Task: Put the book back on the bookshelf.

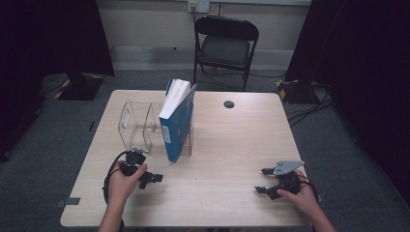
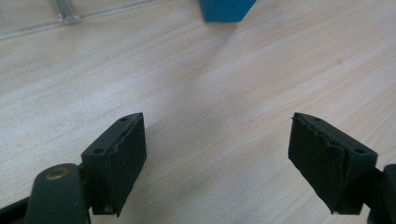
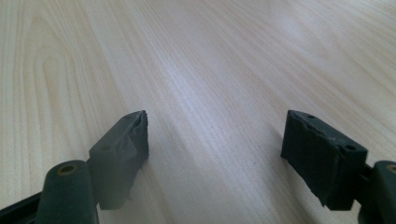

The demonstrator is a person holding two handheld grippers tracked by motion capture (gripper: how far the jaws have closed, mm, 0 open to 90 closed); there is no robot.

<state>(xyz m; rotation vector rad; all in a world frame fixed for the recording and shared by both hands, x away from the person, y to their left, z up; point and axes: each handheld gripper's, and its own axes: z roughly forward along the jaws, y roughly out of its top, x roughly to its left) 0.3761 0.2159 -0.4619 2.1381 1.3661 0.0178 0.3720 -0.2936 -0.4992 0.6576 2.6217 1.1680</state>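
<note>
High view: left gripper [image 1: 153, 178] and right gripper [image 1: 263, 180], both released and empty, rest low over the table [image 1: 227, 145]. The blue book [image 1: 176, 126] stands just beyond the left fingers, leaning in a clear rack [image 1: 138, 124]; a careless nudge could topple it.

The high view is looking forward and down from above the person's side, taking in the whole table [image 1: 212, 193], the blue book [image 1: 177, 126] and a chair [image 1: 225, 46] at some remove. The left gripper view is riding on the left gripper [image 2: 217, 154], looking along its jaws from close above the tabletop [image 2: 224, 84] and catching the book's lower corner [image 2: 226, 9], which it is sharing with the high view. The right gripper view is sitting equally low on the right gripper [image 3: 215, 149], facing bare wood [image 3: 210, 60] shared with the high view.
</note>
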